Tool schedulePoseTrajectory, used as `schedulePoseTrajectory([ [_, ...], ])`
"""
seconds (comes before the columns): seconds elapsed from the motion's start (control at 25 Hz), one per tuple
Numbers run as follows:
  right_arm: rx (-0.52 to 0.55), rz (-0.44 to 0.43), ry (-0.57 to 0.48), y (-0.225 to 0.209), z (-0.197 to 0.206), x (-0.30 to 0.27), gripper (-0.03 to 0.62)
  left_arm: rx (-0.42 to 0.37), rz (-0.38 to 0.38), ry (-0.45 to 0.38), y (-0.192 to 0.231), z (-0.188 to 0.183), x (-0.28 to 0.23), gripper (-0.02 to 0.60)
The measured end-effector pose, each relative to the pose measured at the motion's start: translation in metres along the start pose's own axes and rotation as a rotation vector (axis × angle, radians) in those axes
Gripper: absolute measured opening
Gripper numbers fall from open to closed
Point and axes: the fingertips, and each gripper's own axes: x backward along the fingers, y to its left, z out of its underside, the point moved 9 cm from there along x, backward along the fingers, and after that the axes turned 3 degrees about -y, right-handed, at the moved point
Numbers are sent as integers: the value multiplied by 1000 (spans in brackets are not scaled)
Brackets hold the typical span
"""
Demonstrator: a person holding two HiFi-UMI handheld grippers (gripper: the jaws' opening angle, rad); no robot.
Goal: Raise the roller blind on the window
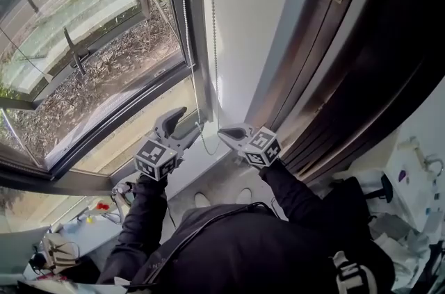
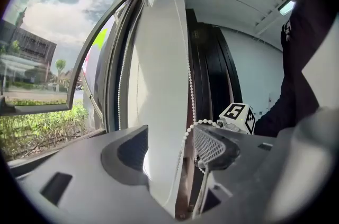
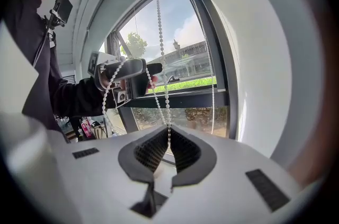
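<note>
The blind's white bead chain (image 1: 213, 42) hangs in two strands beside the window frame and loops just above the sill. My right gripper (image 1: 222, 134) is shut on one strand, which rises straight from between its pads (image 3: 169, 135). My left gripper (image 1: 189, 124) stands open just left of it. In the left gripper view the chain (image 2: 190, 96) drapes over the right finger (image 2: 212, 146) and no pad presses on it. A grey sheet (image 3: 124, 3) covers the top of the pane and may be the blind.
A white wall reveal (image 1: 243, 28) stands right of the chain, with dark wooden panels (image 1: 348, 77) and a hinge beyond it. An opened casement (image 1: 76, 49) looks out on a garden. A cluttered desk (image 1: 83, 223) lies lower left, below the sill (image 1: 208, 167).
</note>
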Motion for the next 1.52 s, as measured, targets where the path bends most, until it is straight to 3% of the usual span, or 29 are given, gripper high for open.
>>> schedulePoseTrajectory([
  [0.12, -1, -11, -5, 3, 0, -3, 14, 39, -3, -20, -3, -1, -2, 261],
  [0.24, 4, -32, -5, 10, 0, -6, 14, 128, 37, -137, -6, -17, -3, 261],
  [0.32, 8, -42, -3, 13, -1, -9, 14, 146, 75, -219, -7, -34, -5, 261],
  [0.44, 9, -58, 0, 18, -3, -13, 14, 84, 116, -264, -11, -64, -12, 261],
  [0.6, 15, -69, 4, 24, -4, -17, 14, -15, 157, -242, -16, -87, -22, 258],
  [0.64, 15, -70, 3, 25, -4, -17, 14, -24, 151, -239, -16, -89, -22, 203],
  [0.68, 14, -71, 2, 25, -4, -17, 14, -29, 141, -239, -16, -89, -21, 95],
  [0.72, 14, -70, 1, 26, -4, -16, 14, -28, 133, -244, -16, -89, -20, 47],
  [0.92, 10, -67, -6, 23, -5, -15, 14, 18, 152, -265, -18, -88, -20, 14],
  [1.08, 34, -77, 37, 22, 1, -13, 16, 52, 147, -292, -14, -74, -20, 12],
  [1.2, 59, -127, 97, 23, 14, -14, 29, 69, 125, -205, -12, -43, -28, 12],
  [1.28, 20, -174, 83, 22, 16, -10, 238, 68, 120, -63, -17, 0, -36, 11],
  [1.32, 4, -189, 63, 22, 15, -6, 275, 76, 127, -13, -21, 27, -38, 11],
  [1.4, 4, -197, 9, 20, 7, 2, 275, 123, 119, 15, -26, 69, -33, 11],
  [1.52, 15, -194, -91, 12, -10, 14, 275, 153, 94, 16, -23, 88, -32, 10],
])
